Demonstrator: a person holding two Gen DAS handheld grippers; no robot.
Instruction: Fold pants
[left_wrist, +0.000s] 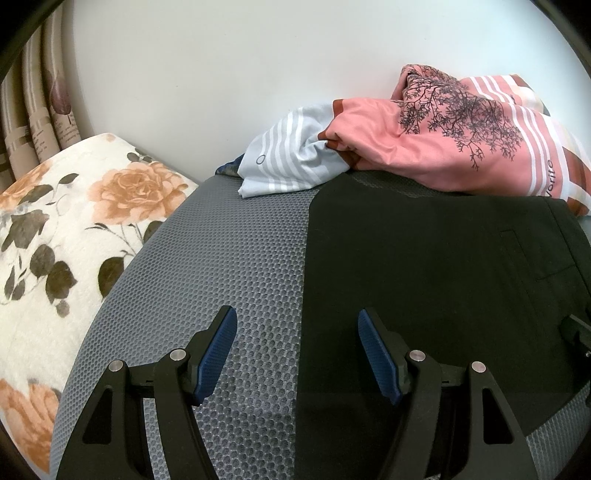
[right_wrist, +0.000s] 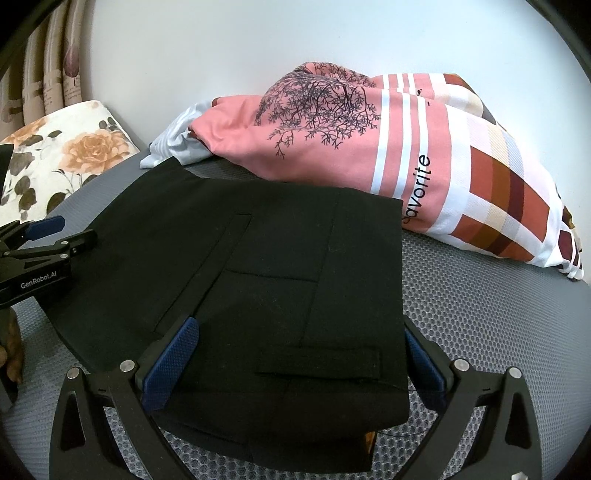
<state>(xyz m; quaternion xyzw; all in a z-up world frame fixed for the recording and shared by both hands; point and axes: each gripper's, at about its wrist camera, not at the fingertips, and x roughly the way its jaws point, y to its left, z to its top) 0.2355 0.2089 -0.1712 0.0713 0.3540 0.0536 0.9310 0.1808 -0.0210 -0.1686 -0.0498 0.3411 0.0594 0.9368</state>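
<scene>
Left hand-held gripper (left_wrist: 297, 354), black with blue ribbed pads, hovers with its fingers apart over the left edge of the folded black trousers (right_wrist: 258, 280); nothing sits between the pads, and beneath them the cloth's straight edge meets the grey honeycomb-mesh bed surface (left_wrist: 229, 266). Seen from the right wrist, this same gripper (right_wrist: 55, 230) reaches in from the left, its tips at the trousers' left side

Right hand-held gripper (right_wrist: 301, 354) also stands spread wide, one blue pad over the dark fabric, the other just past the trousers' right edge and partly hidden by it. Whether either pad touches the cloth cannot be told; the fingers straddle the near right part of the folded bundle without pinching it

Folded into a compact rectangle, the trousers lie flat in the middle of the bed, a welt pocket and seams facing up. Along the far edge of the bed, against the pale wall, lies a crumpled pink, white and brick-check printed duvet (right_wrist: 406, 155), touching the trousers' far edge. Beyond the left edge sits a cream cushion with orange roses (left_wrist: 74, 221), and behind it hang beige curtains (left_wrist: 33, 122)
</scene>
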